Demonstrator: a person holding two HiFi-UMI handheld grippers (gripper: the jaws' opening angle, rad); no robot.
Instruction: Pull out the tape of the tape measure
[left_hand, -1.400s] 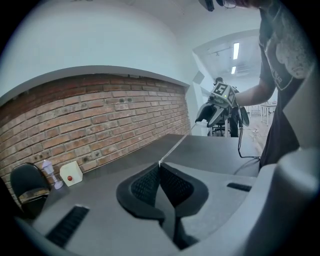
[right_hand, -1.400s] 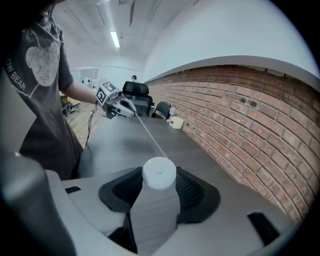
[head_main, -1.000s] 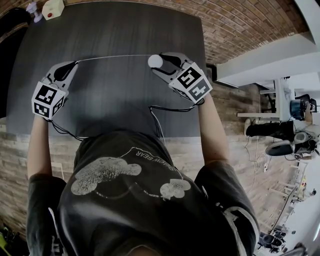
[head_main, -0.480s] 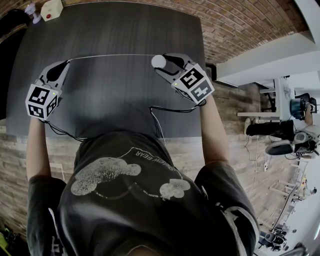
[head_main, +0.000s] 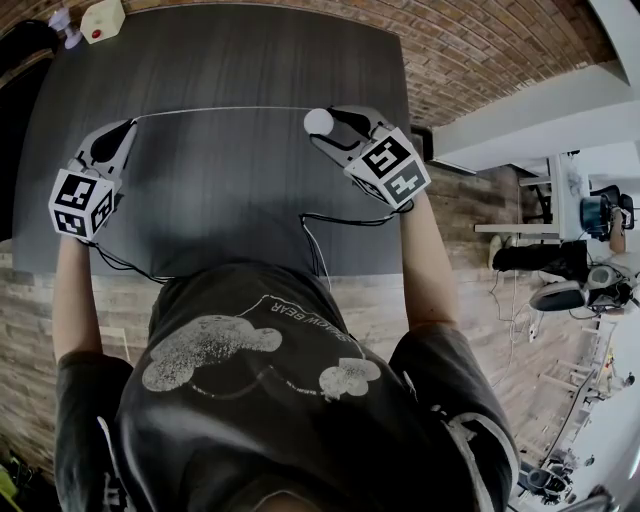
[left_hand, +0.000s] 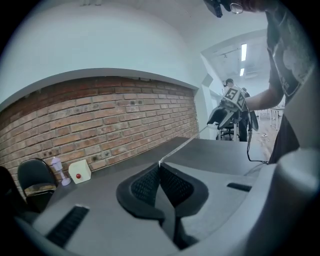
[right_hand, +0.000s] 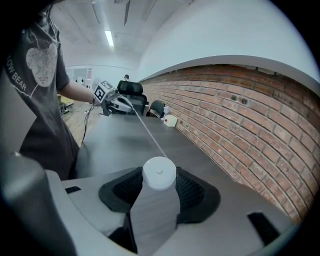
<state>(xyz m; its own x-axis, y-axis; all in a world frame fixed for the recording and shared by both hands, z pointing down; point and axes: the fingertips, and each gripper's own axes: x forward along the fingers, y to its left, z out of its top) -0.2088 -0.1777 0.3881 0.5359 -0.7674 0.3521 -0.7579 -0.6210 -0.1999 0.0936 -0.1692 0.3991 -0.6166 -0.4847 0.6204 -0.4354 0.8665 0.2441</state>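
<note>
A round white tape measure sits between the jaws of my right gripper, which is shut on its case above the dark table. A thin pale tape runs straight from the case leftward to my left gripper. The left gripper is shut on the tape's end, pads pressed together. Both grippers hover over the far half of the table, wide apart, with the tape stretched taut between them.
A small white box with a red button and a small pale bottle stand at the table's far left corner. A black chair is beside it. A brick wall runs along the table's far side. Cables trail near the front edge.
My left gripper has moved further left and slightly toward me, drawing more tape out. The right gripper with the case shifted a little to the right.
</note>
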